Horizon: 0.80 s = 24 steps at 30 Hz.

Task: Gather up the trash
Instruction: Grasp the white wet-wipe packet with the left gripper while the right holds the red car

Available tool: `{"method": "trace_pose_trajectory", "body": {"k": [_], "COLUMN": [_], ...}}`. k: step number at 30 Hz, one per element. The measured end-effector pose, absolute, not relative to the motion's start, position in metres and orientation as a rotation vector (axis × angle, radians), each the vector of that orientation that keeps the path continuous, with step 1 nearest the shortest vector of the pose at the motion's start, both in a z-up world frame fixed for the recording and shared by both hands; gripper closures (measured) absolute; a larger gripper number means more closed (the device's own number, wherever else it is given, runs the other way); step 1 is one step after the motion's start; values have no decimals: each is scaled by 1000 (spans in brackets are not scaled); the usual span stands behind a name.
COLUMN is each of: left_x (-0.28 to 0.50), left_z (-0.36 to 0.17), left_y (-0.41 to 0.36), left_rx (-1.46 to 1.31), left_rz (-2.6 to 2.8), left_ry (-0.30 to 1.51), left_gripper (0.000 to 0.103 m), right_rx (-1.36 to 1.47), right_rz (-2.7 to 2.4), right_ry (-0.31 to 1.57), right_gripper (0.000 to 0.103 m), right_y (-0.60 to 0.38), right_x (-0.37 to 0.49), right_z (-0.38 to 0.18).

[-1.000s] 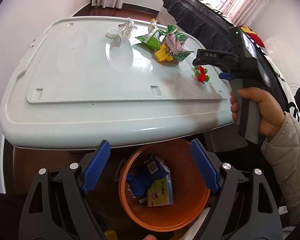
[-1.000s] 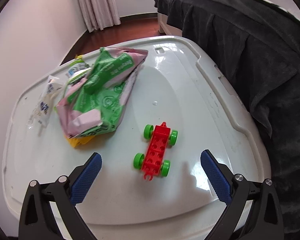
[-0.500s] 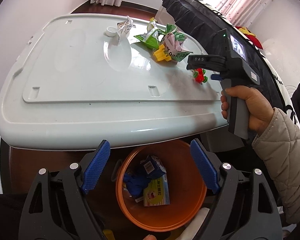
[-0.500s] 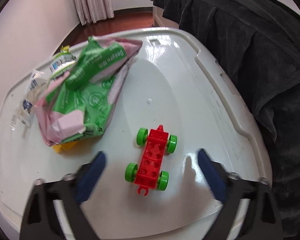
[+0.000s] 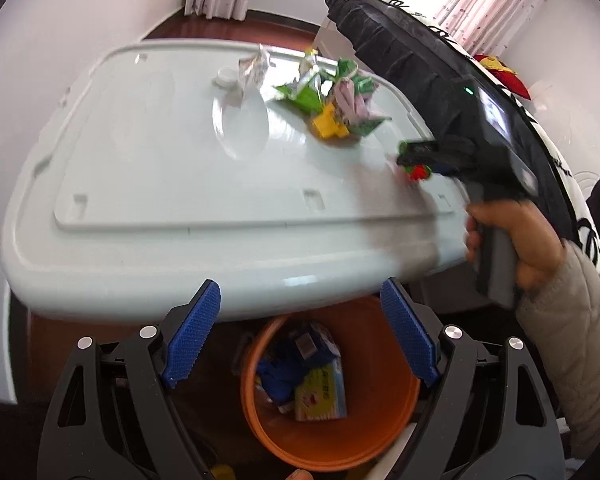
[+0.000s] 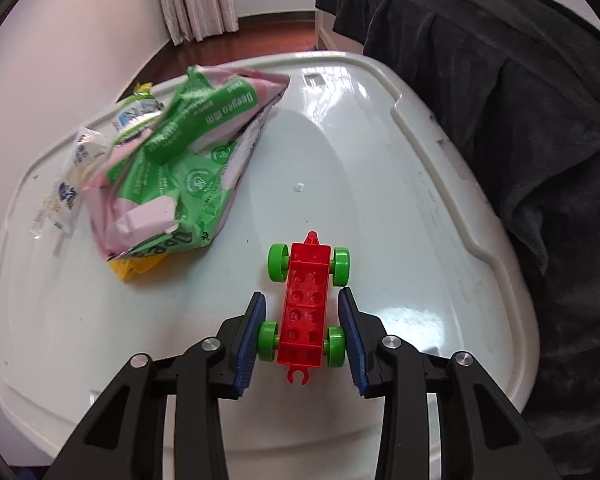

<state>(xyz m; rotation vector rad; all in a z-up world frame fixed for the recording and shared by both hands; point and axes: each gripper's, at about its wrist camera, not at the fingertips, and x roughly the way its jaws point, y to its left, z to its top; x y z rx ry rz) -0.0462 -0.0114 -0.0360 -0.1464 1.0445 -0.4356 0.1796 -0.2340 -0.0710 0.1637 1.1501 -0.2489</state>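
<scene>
A red toy car with green wheels (image 6: pixel 305 308) lies on the white lid (image 6: pixel 340 168). My right gripper (image 6: pixel 302 332) has closed around it, the blue pads touching its rear wheels. The car (image 5: pixel 418 171) and right gripper (image 5: pixel 428 156) also show in the left wrist view. A crumpled green and pink wrapper (image 6: pixel 180 168) lies left of the car, over a yellow piece (image 6: pixel 134 267). My left gripper (image 5: pixel 300 336) is open and empty above the orange bin (image 5: pixel 380 444), which holds blue and white packets (image 5: pixel 312 380).
More wrappers (image 5: pixel 256 70) and a white cap (image 5: pixel 226 77) lie at the lid's far side. A dark blanket over a bed (image 6: pixel 500 100) runs along the lid's right edge. Curtains (image 6: pixel 196 0) and wood floor lie beyond.
My right gripper has moved forward to the toy car and its jaws have closed from wide open onto the car's wheels. The left gripper has stayed open over the bin.
</scene>
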Motion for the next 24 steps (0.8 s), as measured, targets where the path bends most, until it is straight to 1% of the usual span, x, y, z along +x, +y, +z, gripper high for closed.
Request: {"method": "trace_pose_trajectory", "body": {"k": [4, 10, 17, 21, 23, 24], "left_x": [-9, 70, 165, 194, 203, 207], "left_z": [-23, -15, -26, -42, -49, -52], "left_y": [-19, -38, -69, -82, -86, -88], "left_rx": [-106, -30, 78, 138, 153, 159], "left_rz": [-393, -304, -214, -174, -167, -161], "left_ry": [1011, 964, 961, 971, 978, 978], "left_gripper": [23, 23, 23, 23, 27, 37], "right_rx": [182, 238, 268, 270, 278, 285], "right_rz": [-218, -177, -139, -122, -117, -113], "right_ry": [1131, 1124, 1111, 1093, 1086, 1087], "right_gripper": [65, 65, 65, 65, 65, 65], "right_y": [-237, -249, -259, -261, -263, -264], "right_x": [157, 125, 107, 106, 106, 107], "right_z": [-60, -58, -59, -56, -56, -56]}}
